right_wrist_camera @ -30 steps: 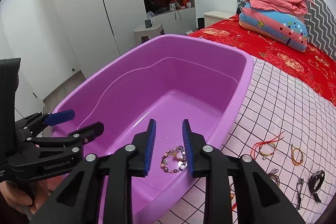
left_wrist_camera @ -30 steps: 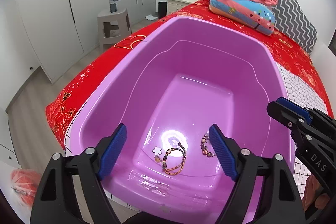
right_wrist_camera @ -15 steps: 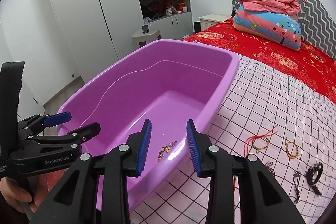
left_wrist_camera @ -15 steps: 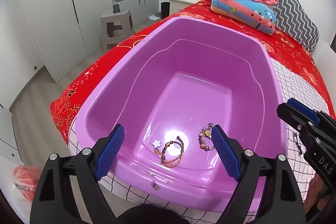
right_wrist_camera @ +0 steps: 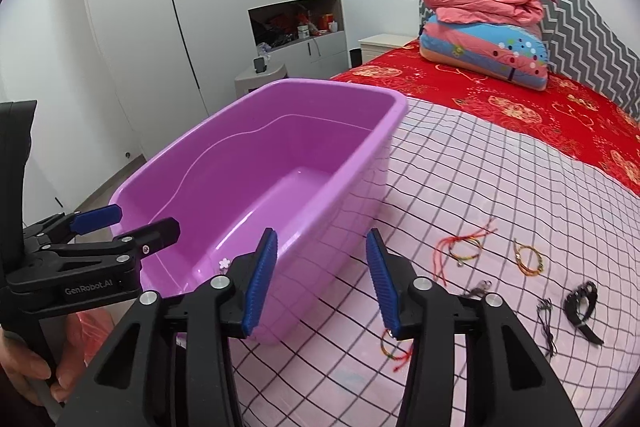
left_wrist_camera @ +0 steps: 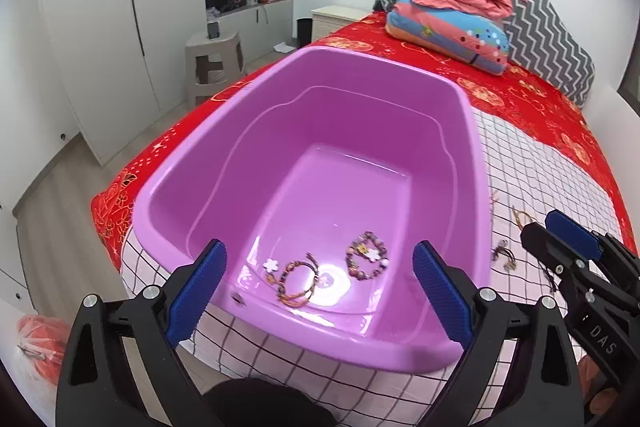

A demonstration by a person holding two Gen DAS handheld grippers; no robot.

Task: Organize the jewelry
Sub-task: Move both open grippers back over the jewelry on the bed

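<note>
Both grippers backed off; tub (left_wrist_camera: 476,163) on checked sheet (right_wrist_camera: 500,187).

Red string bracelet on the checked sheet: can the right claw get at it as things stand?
Probably yes. The right claw is open and empty, and the red string bracelet lies flat on the checked sheet, beside the purple tub, with nothing over it.

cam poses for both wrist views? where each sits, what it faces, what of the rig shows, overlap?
Left wrist: on the left gripper, looking down into the purple plastic tub holding the beaded bracelets; its open blue-padded fingers and the right gripper show.
Right wrist: on the right gripper, facing the tub's side wall and the pink checked sheet; the left gripper shows.
Shared: tub, sheet, red bedspread, folded quilts.
</note>
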